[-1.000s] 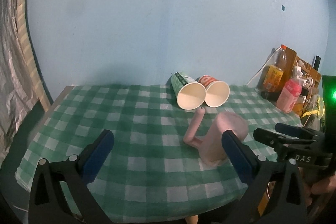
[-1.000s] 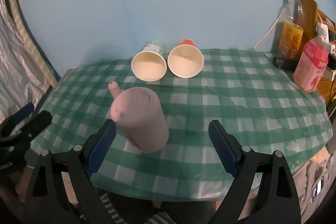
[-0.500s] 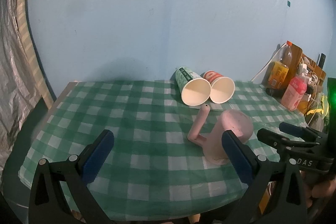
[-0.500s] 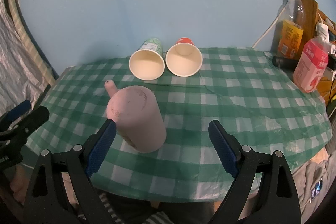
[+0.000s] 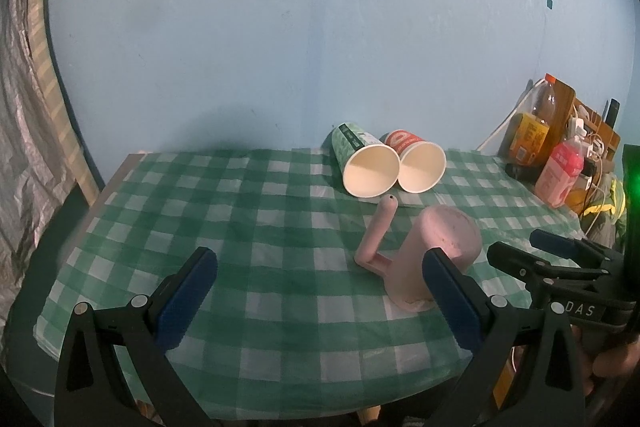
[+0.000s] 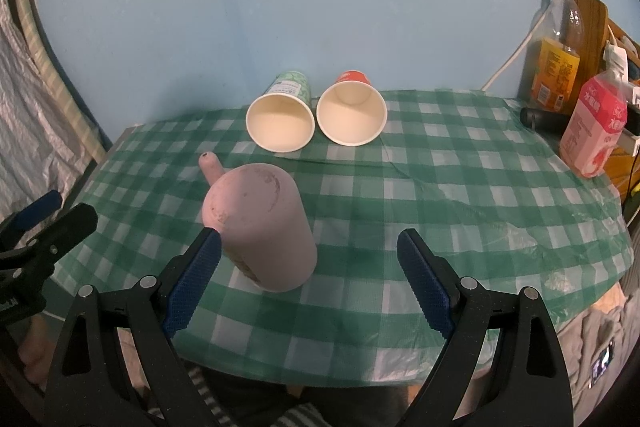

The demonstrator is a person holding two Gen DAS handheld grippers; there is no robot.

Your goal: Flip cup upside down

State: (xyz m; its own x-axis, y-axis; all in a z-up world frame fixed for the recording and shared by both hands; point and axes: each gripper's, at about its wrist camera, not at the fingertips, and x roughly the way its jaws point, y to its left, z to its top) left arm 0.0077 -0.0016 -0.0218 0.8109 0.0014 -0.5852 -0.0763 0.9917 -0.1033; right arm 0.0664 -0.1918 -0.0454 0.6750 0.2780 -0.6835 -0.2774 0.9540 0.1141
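Surface (image 6: 460,187) w/ green check cloth carries all items. Pink cup (image 6: 260,223) stands mouth-down near front edge, handle (image 5: 376,239) angled up. Behind cup: green paper cup (image 6: 280,121) and red paper cup (image 6: 352,113) on sides, touching. Left tool (image 5: 316,297) and right tool (image 6: 304,277) both spread, gripping nothing, just in front of cup.

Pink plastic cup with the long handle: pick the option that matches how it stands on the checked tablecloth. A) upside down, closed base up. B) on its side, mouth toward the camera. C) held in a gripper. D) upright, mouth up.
A: the pink plastic cup shows its closed base on top, its mouth down on the green checked tablecloth, with both grippers open and apart from it.
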